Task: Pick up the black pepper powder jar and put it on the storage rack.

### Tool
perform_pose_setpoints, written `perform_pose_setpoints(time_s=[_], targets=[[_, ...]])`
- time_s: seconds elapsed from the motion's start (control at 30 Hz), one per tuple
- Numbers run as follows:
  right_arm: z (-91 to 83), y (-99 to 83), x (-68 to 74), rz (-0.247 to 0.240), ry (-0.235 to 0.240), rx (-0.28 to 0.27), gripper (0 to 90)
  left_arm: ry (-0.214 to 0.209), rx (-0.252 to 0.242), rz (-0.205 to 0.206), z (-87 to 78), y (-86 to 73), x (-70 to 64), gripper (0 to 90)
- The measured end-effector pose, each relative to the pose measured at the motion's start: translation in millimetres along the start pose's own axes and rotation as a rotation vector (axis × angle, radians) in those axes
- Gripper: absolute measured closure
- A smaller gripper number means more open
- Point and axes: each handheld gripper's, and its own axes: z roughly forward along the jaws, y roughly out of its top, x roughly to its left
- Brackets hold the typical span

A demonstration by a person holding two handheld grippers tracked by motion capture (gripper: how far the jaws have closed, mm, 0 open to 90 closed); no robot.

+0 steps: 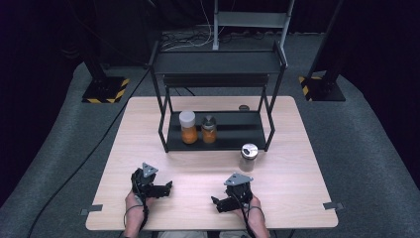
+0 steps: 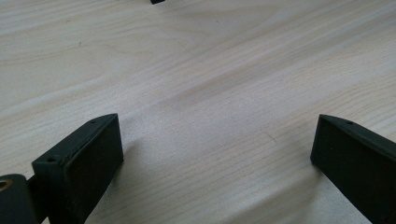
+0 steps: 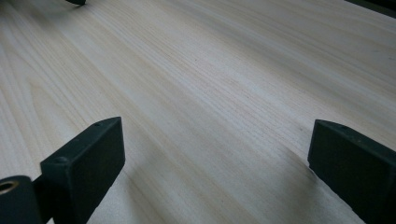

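**Both grippers idle on near table edge, fingers released**

Left gripper (image 1: 167,187) sits near-left on the table (image 1: 297,198), fingers (image 2: 81,161) spread wide, bare wood between them. Right gripper (image 1: 216,202) near-centre right, fingers (image 3: 84,163) spread the same, holding nothing. The two point toward each other, well apart.

Nearest thing: silver-lid jar (image 1: 247,157), upright on the table, just beyond the right gripper and outside the rack's (image 1: 218,64) right front leg. Not touched.

On the rack's bottom shelf, left part: white-lid jar (image 1: 188,127) with orange contents, upright; grey-lid jar (image 1: 209,129), also orange, just to its right. Can't tell if they touch. Small dark round object (image 1: 243,107) on the table behind the rack, far right; too small to identify.
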Motion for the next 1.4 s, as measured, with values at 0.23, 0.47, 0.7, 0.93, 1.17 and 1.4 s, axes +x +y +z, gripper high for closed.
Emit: perform_pose_setpoints(time_s=[0.23,0.47,0.7,0.93,1.17,1.4], targets=[[-0.9,-0.7,4.4,-0.006,-0.019,0.000,3.6,0.000,0.000,-0.001,0.0,0.0,0.1,2.1],[-2.8,0.9,4.2,-0.005,-0.017,0.013,3.0,0.000,-0.001,-0.001,0.0,-0.1,0.1,2.3],[-14.4,-3.9,7.5,0.016,-0.051,0.016,3.1,0.000,0.000,-0.001,-0.2,0.1,0.4,2.5],[-36.2,-5.6,7.9,0.036,-0.114,0.014,3.1,0.000,0.000,-0.001,-0.2,0.1,0.4,2.4],[-51.4,-9.0,4.0,0.073,-0.173,0.007,3.2,0.001,0.000,-0.001,-0.1,0.0,0.1,2.5],[-59.3,-4.2,-0.1,0.091,-0.239,-0.008,3.2,0.002,0.001,0.000,-0.2,0.2,0.1,2.4]])
